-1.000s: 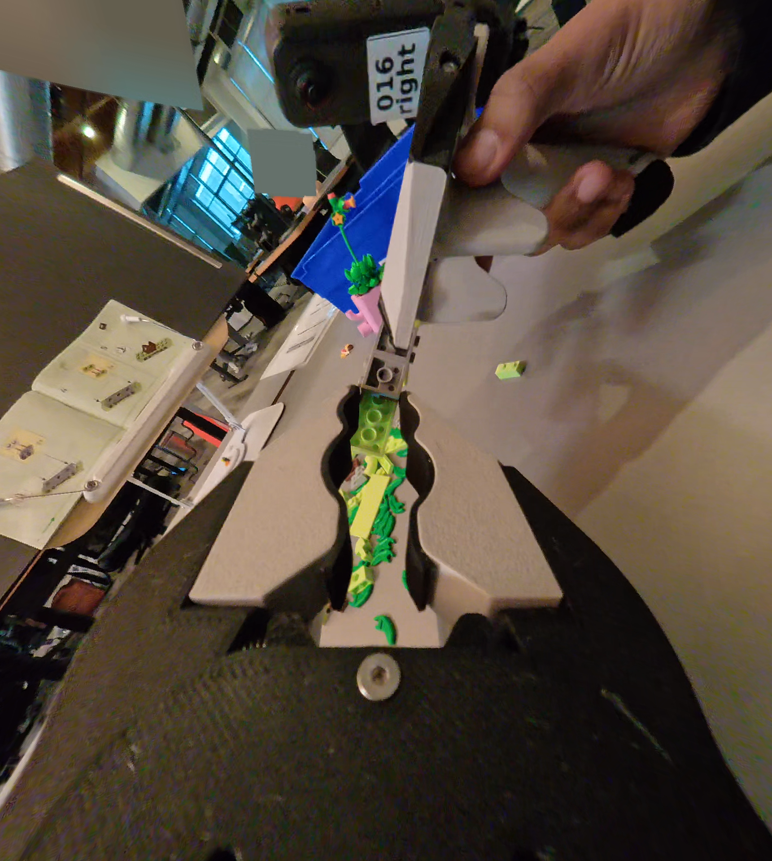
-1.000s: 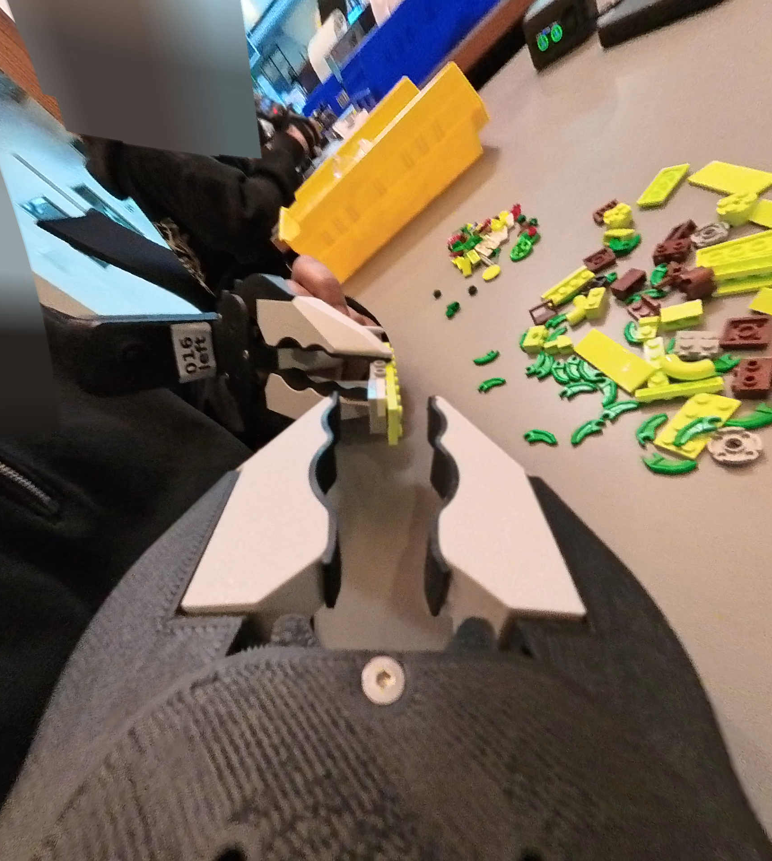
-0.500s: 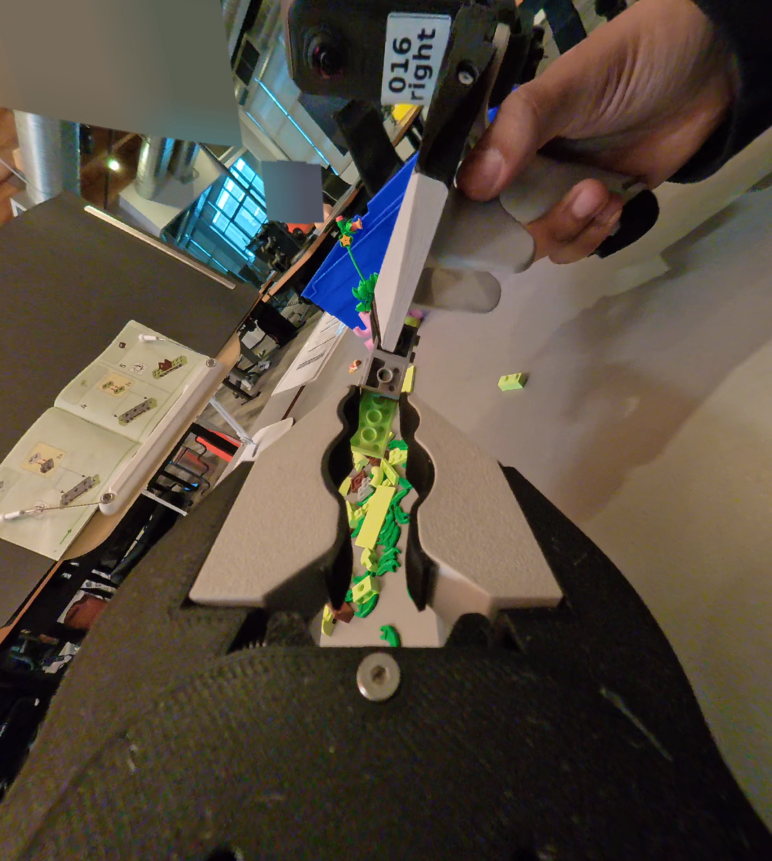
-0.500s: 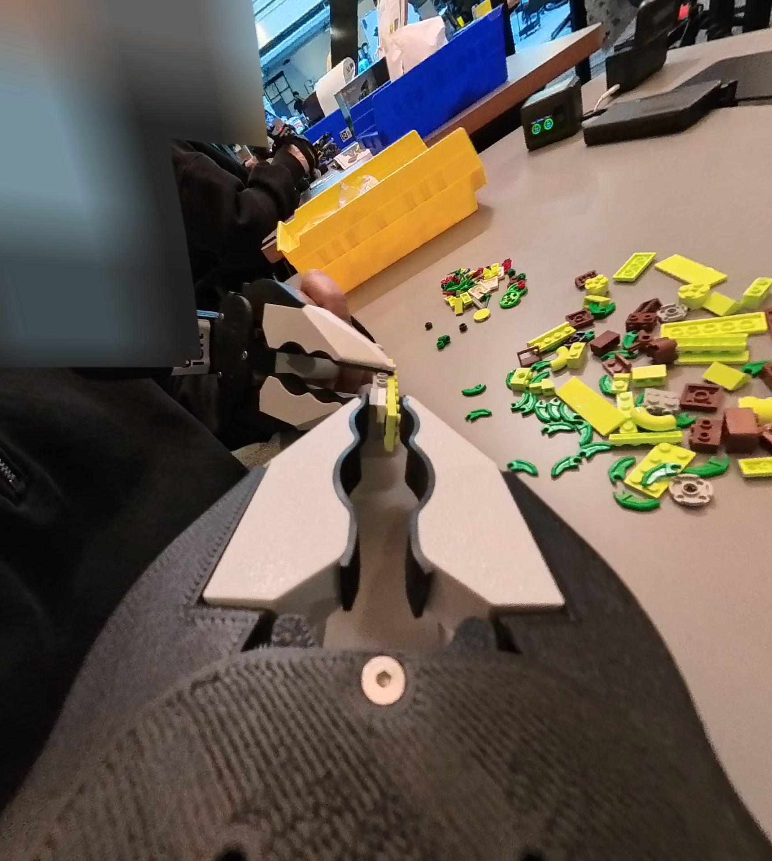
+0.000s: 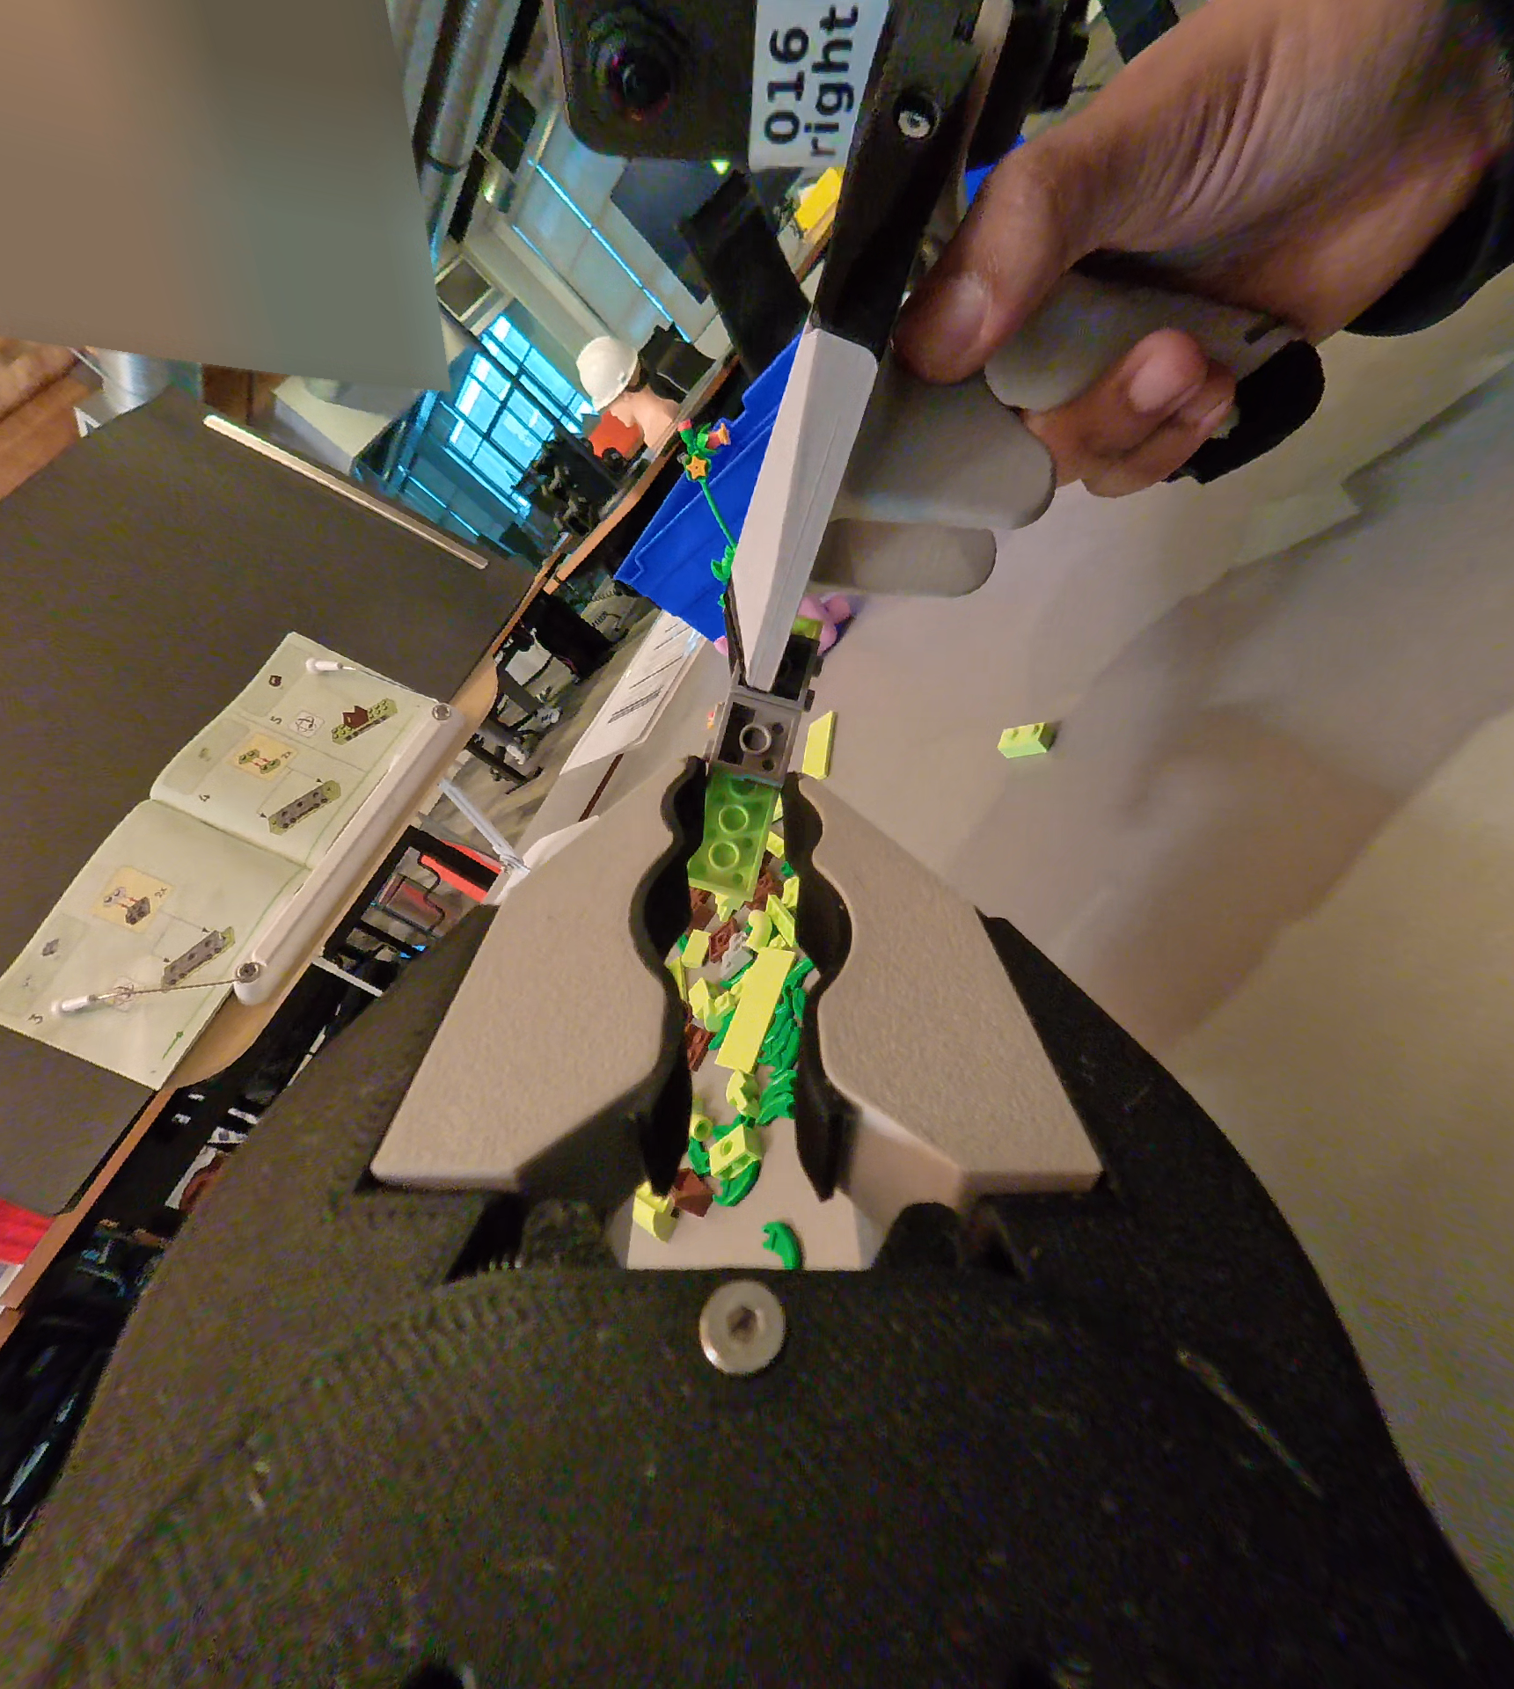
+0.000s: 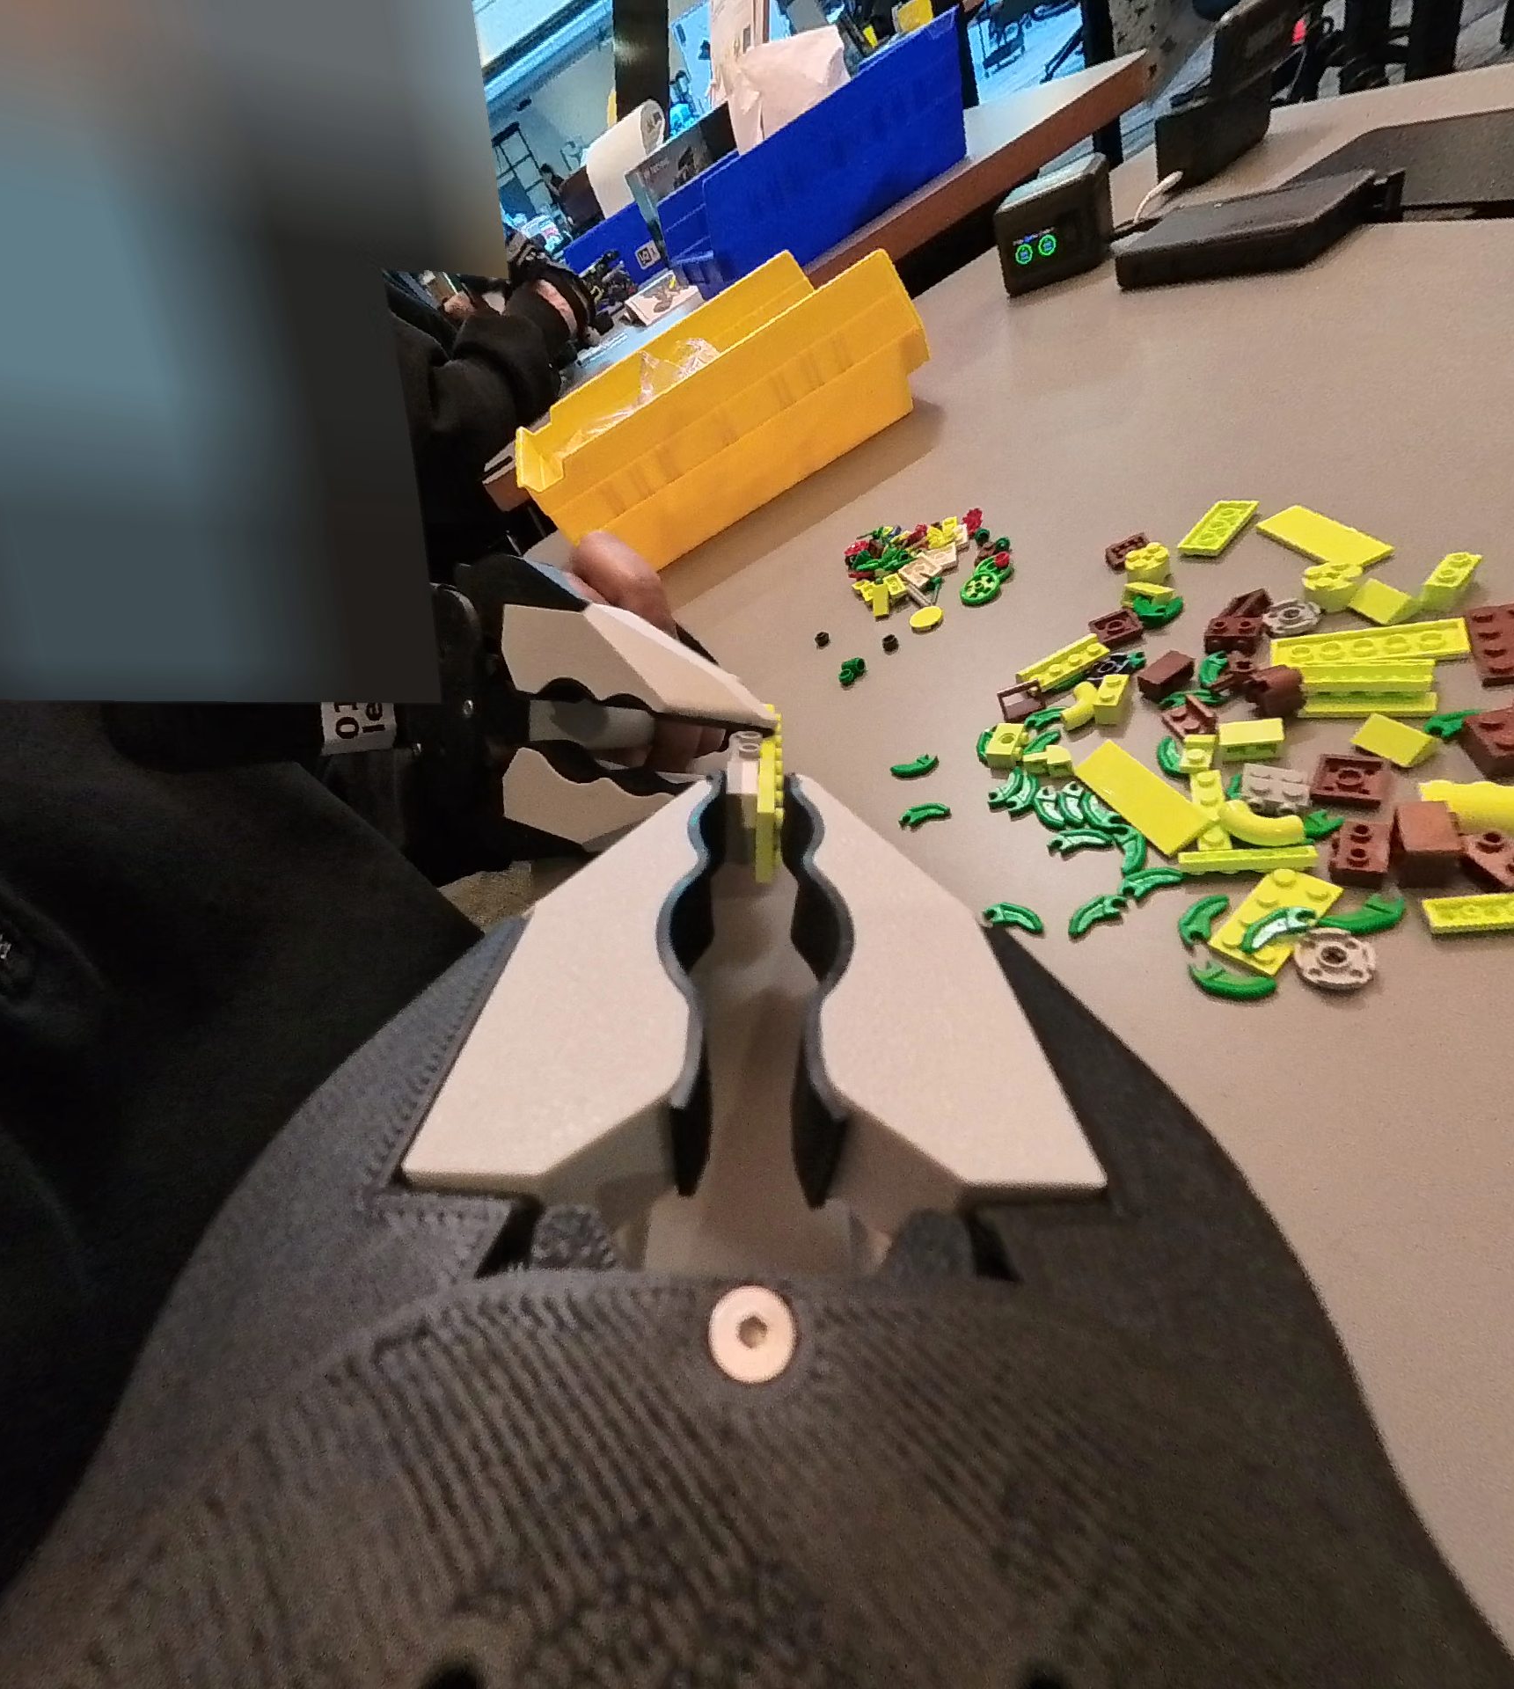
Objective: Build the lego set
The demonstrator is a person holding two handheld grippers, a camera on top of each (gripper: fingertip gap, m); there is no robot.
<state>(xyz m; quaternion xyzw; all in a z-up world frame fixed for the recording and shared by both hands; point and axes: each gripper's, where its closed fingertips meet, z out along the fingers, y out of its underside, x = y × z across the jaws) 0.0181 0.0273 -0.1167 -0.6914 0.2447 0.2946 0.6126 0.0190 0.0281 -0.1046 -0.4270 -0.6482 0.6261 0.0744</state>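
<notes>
A small lego piece, a lime plate (image 5: 730, 836) with a grey brick (image 5: 757, 736) stuck on its end, is held in the air above the desk (image 6: 1100, 1142), caught between both tools. The left gripper (image 5: 739, 795) has its fingers (image 5: 570, 996) pressed in on the lime plate, which sits at their tips with the grey brick poking out just past them. The right gripper (image 6: 757, 795) comes at the same piece from the other end, and its fingers (image 6: 908, 1014) pinch the plate and brick edge-on (image 6: 757, 823) at their tips; how firmly they bite is hard to judge, since the piece nearly hides the gap. The two sets of fingertips almost touch. A hand (image 5: 1192, 238) grips the handle of the right tool.

Beyond the right fingers, to their right side on the desk, lies a loose scatter of parts (image 6: 1237, 804): lime plates, brown bricks, green curved leaves, a grey round piece. Farther ahead is a smaller heap of tiny mixed pieces (image 6: 927, 557), and past it a yellow bin (image 6: 735, 430). To the left of the left fingers an open instruction booklet (image 5: 195, 850) is propped on a dark board (image 5: 95, 640).
</notes>
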